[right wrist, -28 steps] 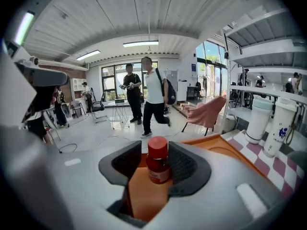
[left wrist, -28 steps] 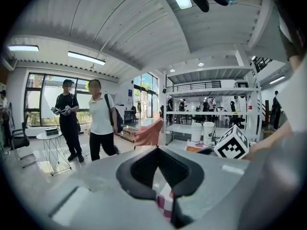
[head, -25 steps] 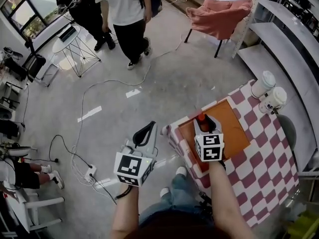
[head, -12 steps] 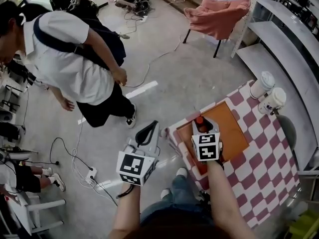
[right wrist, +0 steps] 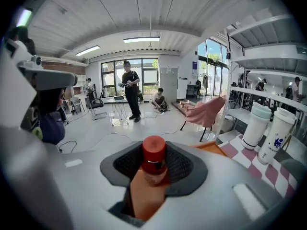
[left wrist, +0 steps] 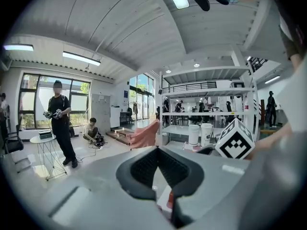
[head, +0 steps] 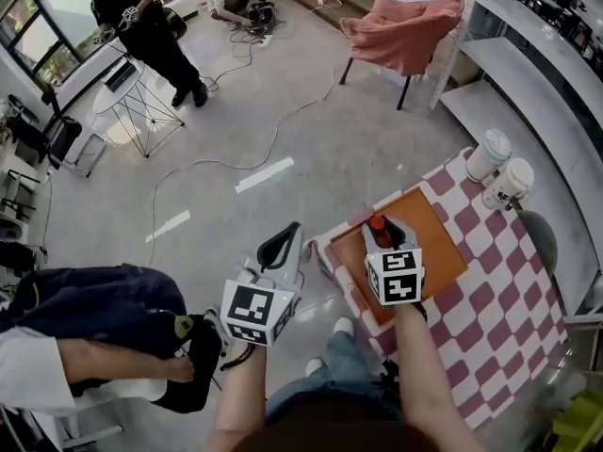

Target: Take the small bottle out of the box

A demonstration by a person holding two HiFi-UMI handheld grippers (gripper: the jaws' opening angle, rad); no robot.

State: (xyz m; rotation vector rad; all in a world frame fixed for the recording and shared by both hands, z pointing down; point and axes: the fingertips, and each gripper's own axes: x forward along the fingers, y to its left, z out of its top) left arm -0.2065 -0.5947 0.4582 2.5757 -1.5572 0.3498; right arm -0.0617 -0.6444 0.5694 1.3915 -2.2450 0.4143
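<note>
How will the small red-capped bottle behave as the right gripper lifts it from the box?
The small bottle looks rigid and probably light; the right gripper has just been closing its jaws around it. Its smooth round body might slip or twist between the pads. Tall and narrow, it could tip if bumped against the box.

The left hand-held gripper [head: 290,235] is carried on a bare left forearm [head: 237,398] and is pointed away and slightly down, with its jaws brought together on nothing. The right hand-held gripper [head: 381,232] is held just to its right and is tipped down more steeply. Its jaws have just been closing and are pressed against the small bottle [right wrist: 154,164] between them.
</note>
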